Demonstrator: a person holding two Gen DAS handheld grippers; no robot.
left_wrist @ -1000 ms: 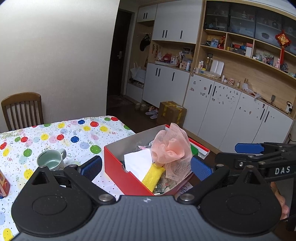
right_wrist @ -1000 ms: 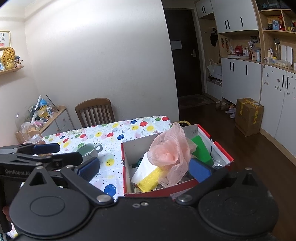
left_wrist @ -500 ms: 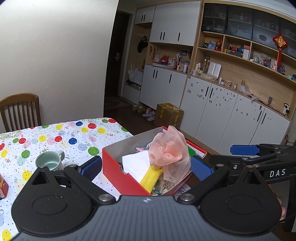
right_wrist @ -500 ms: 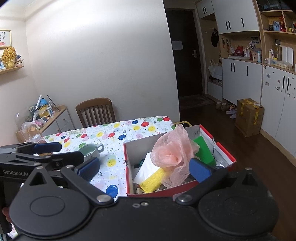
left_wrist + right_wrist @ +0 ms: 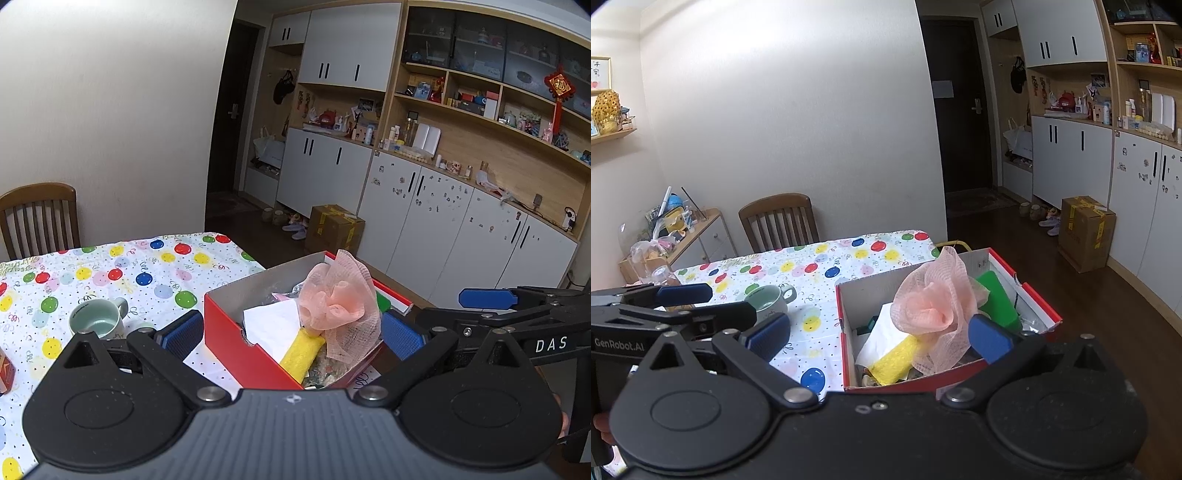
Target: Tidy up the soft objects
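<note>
Left wrist view shows the counter [image 5: 110, 266] under its white cloth printed with coloured balloons, and at its corner the open red cardboard box with grey inner walls [image 5: 236, 332], heaped with soft things. Largest of these is the pink mesh bath pouf [image 5: 338, 302], standing above the rim; under it lie a white folded sheet, paper or cloth, [image 5: 275, 325] and a yellow sponge strip [image 5: 301, 354], with a green flat piece [image 5: 995, 299] against the far wall. A pale green ceramic mug [image 5: 98, 319] sits on the cloth just beside the box. Both tools hover short of the box: the left claw [image 5: 291, 332] is spread wide with nothing between its blue pads, and the right claw [image 5: 879, 336] is likewise wide and empty. The soft things already lie in the box, so this fits either taking out or having put in. Any grasp of the pouf should, I judge, close on its dense middle, since loose mesh will slip and drag the things beneath it.
</note>
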